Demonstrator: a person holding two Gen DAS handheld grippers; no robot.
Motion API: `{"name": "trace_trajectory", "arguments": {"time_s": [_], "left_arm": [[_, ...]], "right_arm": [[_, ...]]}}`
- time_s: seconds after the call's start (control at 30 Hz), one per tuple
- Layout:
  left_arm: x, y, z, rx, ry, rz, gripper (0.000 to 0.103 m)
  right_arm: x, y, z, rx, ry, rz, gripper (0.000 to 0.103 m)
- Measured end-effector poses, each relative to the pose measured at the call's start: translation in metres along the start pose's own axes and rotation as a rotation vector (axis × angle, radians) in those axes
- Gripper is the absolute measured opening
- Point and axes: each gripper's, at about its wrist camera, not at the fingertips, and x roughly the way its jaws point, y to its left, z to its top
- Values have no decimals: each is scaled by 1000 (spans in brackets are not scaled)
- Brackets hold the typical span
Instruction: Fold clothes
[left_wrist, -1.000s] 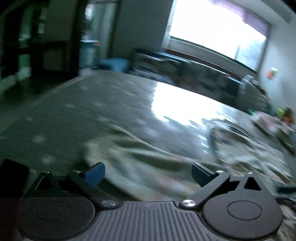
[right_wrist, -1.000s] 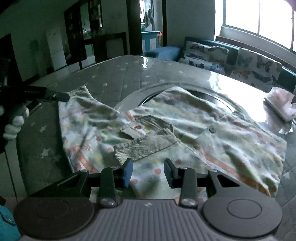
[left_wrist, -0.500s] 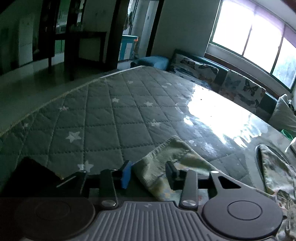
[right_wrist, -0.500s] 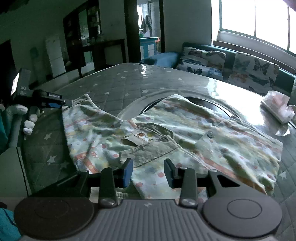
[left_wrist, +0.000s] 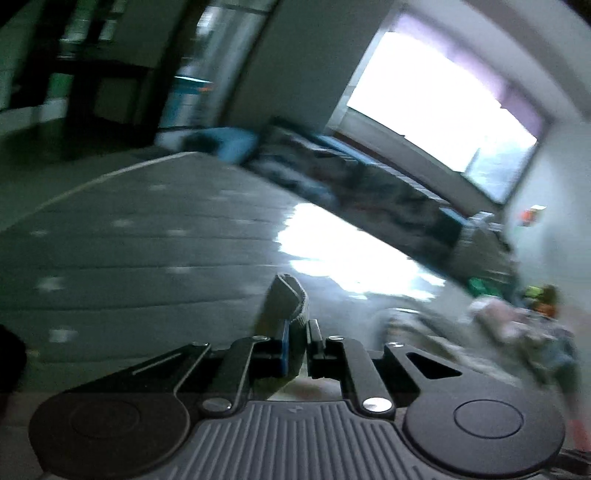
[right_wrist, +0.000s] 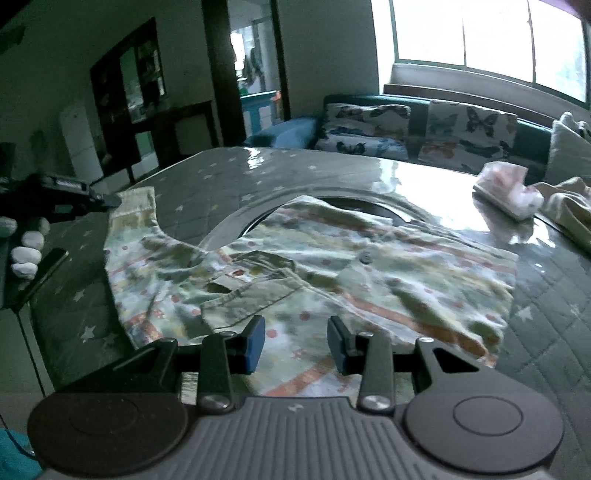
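A pale patterned child's shirt (right_wrist: 332, 258) lies spread flat on the quilted star-print table cover (right_wrist: 207, 177), its grey-green collar (right_wrist: 251, 295) towards me. My left gripper (left_wrist: 297, 332) is shut on the ribbed sleeve cuff (left_wrist: 286, 299), which sticks up between the pads. In the right wrist view that gripper (right_wrist: 107, 201) holds the cuff (right_wrist: 135, 201) at the shirt's far left, with a white-gloved hand (right_wrist: 26, 243) behind it. My right gripper (right_wrist: 296, 332) hovers over the shirt's near edge, jaws partly apart, with nothing pinched.
A round inset ring (right_wrist: 236, 218) in the table lies under the shirt's far part. A pink-and-white bundle (right_wrist: 509, 188) and another pale cloth (right_wrist: 569, 206) sit at the right. A sofa with butterfly cushions (right_wrist: 424, 129) runs along the far side below the window.
The left gripper's jaws closed from wide open onto the sleeve cuff and rose with it. The right gripper drifted slightly over the shirt's near edge with its opening unchanged.
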Motion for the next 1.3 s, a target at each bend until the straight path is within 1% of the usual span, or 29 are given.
{"name": "trace_trajectory", "arguments": {"time_s": [0.13,0.3,0.4,0.5,0.6,0.73,0.83,0.9,1.0,1.03,1.1,1.17,1.3], "left_arm": [[-2,-49,-3,34,34,-169,9],[7,-103,-7,65,97,-346,9],[11,-132,-13,84,145,-433,9],[14,-160,-24,122,182,-499,9],[19,-187,-41,173,232,-557,9],[25,-205,-68,225,311,-600,9],[33,-209,-82,250,368,-610,10],[38,-210,-92,268,414,-613,17],[41,-209,-105,296,459,-625,18],[42,-208,-108,303,472,-626,21],[41,-201,-108,305,480,-625,23],[42,-192,-103,300,465,-608,24],[50,-160,-85,266,410,-503,24]], "right_arm": [[-10,-10,-5,32,-23,-18,37],[-24,-28,-15,83,-44,-48,37],[-33,-38,-23,114,-55,-73,37],[-42,-48,-30,148,-68,-96,37],[-50,-58,-35,179,-81,-116,37],[-58,-67,-39,201,-91,-140,37],[-61,-71,-42,215,-92,-155,37],[-62,-75,-43,224,-92,-164,37],[-60,-75,-40,221,-92,-167,37],[-59,-74,-39,216,-93,-167,37],[-55,-71,-34,201,-95,-160,37],[-50,-67,-29,182,-93,-148,37],[-33,-56,-20,136,-78,-114,38]]}}
